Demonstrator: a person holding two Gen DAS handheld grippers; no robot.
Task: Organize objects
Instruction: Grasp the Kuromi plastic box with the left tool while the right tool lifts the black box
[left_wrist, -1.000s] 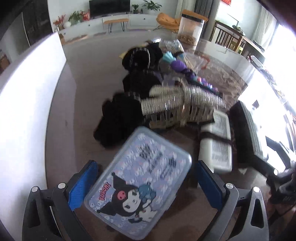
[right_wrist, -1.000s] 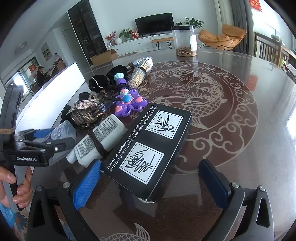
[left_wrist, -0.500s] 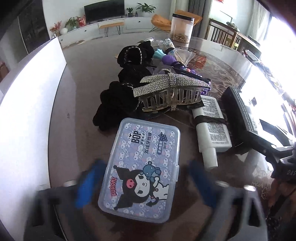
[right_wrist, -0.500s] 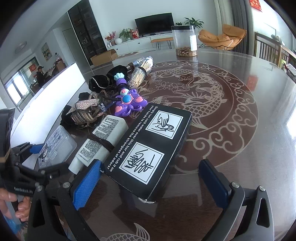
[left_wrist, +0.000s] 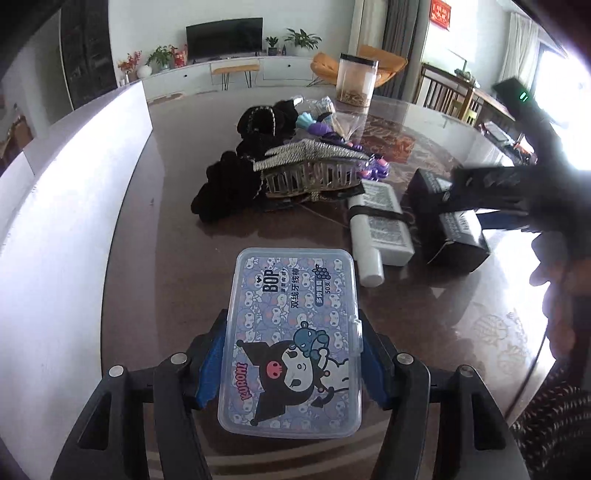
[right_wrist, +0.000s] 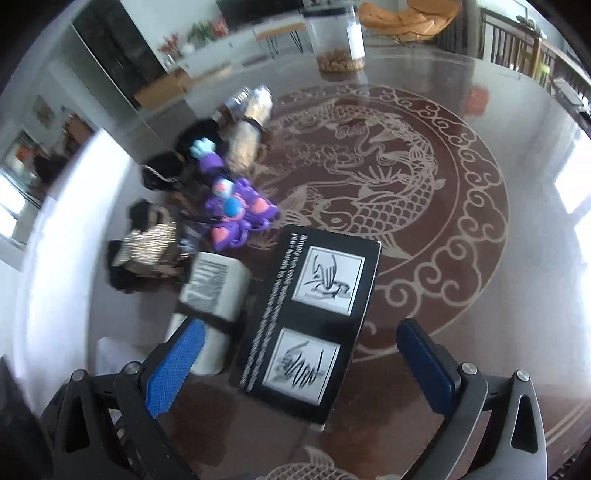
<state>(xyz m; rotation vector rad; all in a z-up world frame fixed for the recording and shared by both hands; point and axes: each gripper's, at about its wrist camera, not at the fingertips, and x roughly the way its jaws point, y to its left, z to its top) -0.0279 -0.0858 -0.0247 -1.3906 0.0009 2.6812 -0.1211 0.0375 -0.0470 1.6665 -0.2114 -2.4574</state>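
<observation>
Since a second ago your left gripper has clamped the floss-pick box near the table's left edge for moving, while your right gripper gapes over the black box.

Floss box nearest, tube right beyond, black box seemingly touching tube's right

I noted window glare whitening the table's right edge; right wrist view was motion-blurred, fisheye-bent.
</observation>
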